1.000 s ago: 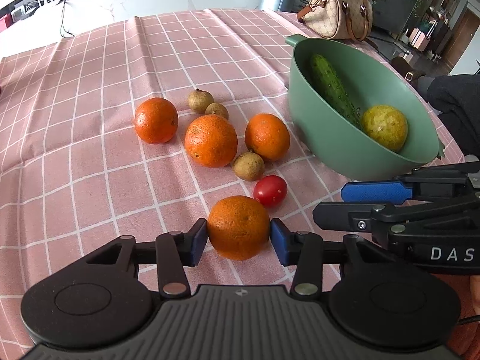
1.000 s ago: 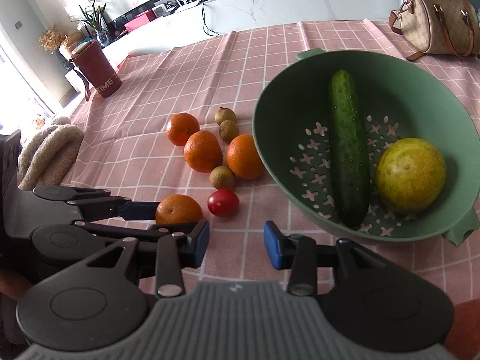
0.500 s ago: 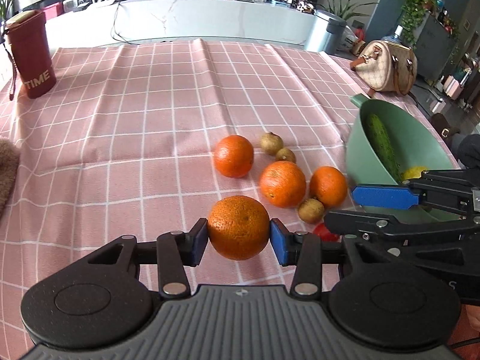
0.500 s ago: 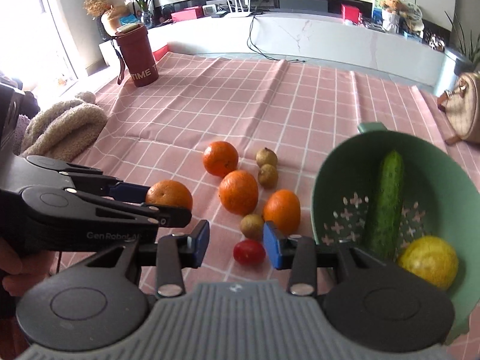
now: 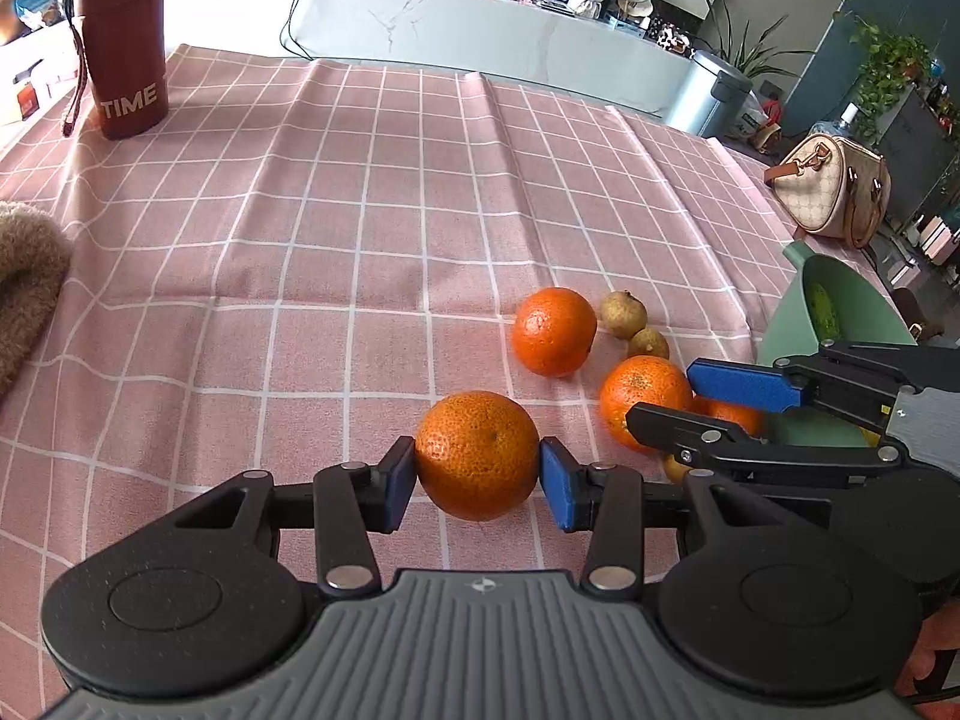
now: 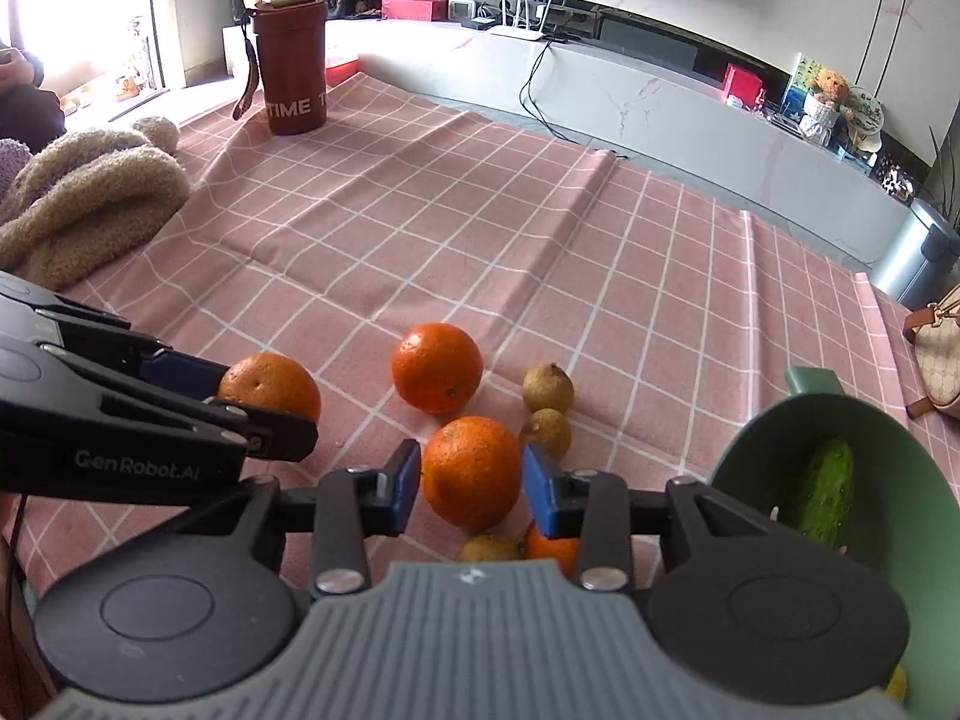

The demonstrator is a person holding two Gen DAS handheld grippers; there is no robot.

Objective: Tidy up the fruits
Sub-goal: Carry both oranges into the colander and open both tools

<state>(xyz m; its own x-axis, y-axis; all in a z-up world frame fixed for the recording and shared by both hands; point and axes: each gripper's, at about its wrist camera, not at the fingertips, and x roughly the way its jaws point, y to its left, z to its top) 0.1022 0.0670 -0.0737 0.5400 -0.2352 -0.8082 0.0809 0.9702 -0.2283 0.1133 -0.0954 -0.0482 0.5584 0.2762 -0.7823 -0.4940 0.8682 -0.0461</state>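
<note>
Left gripper [image 5: 478,474] clamps one orange [image 5: 477,453] above the table [image 5: 360,228]; your right gripper [image 6: 470,483] brackets another orange [image 6: 471,471], jaws apart (closing next, probably), green colander [image 6: 780,468] waiting alongside for both.

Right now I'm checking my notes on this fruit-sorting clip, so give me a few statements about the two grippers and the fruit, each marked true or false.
1. The left gripper is shut on an orange. True.
2. The right gripper is clamped tight on a small brown fruit. False: its blue pads sit either side of another orange lying on the cloth, a slight gap showing at each pad.
3. The cucumber lies in the green colander. True.
4. The red cup marked TIME has tipped over. False: it stands upright at the far end of the pink checked cloth.
5. Every orange is already in the colander. False: several lie on the cloth.
</note>
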